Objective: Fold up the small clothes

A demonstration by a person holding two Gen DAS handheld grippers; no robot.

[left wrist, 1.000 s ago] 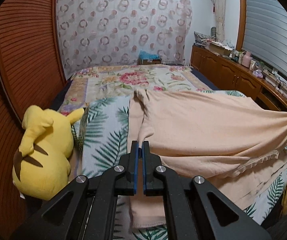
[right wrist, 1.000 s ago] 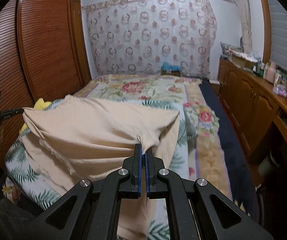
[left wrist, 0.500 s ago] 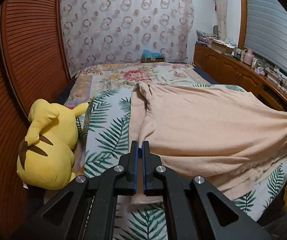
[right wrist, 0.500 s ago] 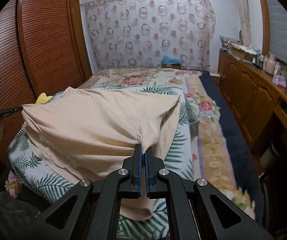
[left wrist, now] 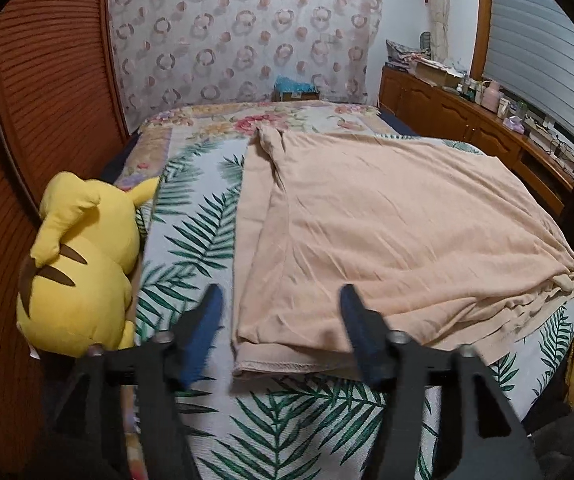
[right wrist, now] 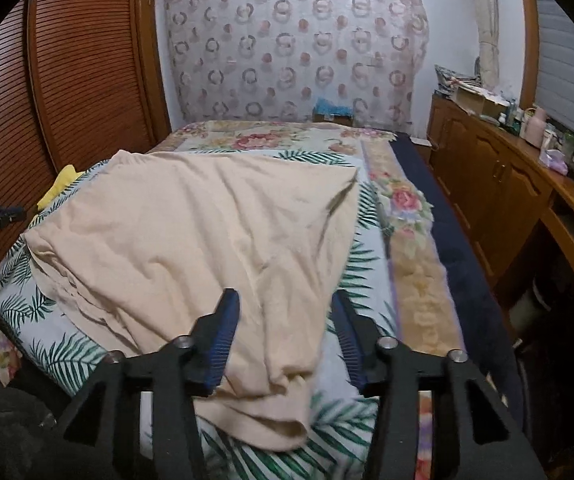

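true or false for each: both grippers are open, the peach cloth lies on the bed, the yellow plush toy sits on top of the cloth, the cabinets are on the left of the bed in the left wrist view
1. Both grippers are open. True: the left gripper and right gripper have jaws apart, nothing pinched.
2. The peach cloth lies on the bed. True.
3. The yellow plush toy sits on the cloth. False: it lies beside it, apart, at the bed's left edge.
4. The cabinets are left of the bed. False: they are on the right.
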